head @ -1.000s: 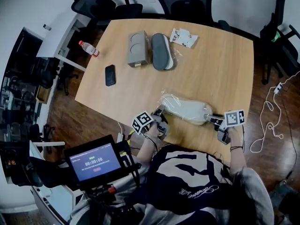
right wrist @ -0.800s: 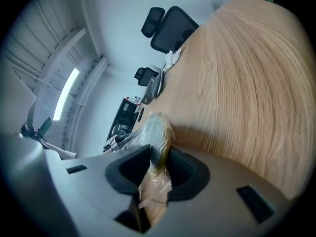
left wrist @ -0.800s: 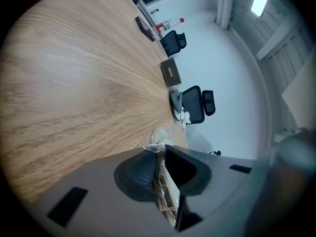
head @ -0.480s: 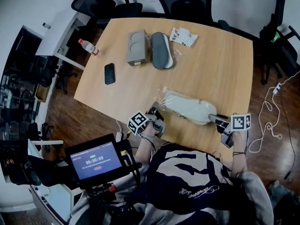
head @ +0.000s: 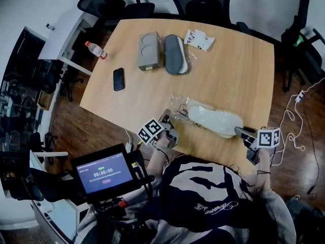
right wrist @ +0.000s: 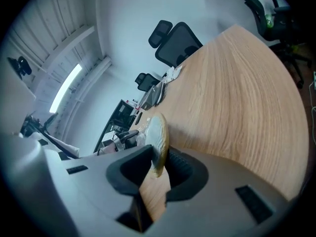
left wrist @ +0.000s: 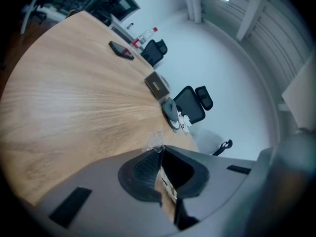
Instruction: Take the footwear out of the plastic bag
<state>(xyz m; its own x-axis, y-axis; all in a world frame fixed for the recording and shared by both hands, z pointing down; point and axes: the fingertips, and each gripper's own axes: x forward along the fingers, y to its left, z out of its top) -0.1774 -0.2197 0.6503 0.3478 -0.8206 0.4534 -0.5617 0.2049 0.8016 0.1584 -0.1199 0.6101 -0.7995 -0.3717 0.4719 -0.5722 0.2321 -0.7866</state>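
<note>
A white slipper [head: 216, 118] lies near the table's front edge, its left end still in a crumpled clear plastic bag [head: 182, 109]. My left gripper [head: 170, 119] is shut on the bag's left edge, and a scrap of plastic [left wrist: 154, 143] pokes out between its closed jaws. My right gripper [head: 239, 131] is at the slipper's right end. Its jaws are closing, with the slipper's pale edge [right wrist: 157, 141] standing between the pads and pressed by them.
At the far side of the wooden table [head: 238, 70] lie a grey slipper [head: 173, 55], a grey box [head: 149, 51] and a white packet [head: 199, 39]. A black phone [head: 119, 80] and a bottle [head: 95, 51] are at the left. Office chairs ring the table.
My right gripper has moved right and nearer with the slipper, drawing it out of the bag. My left gripper kept hold of the bag, which has bunched up at the slipper's left end.
</note>
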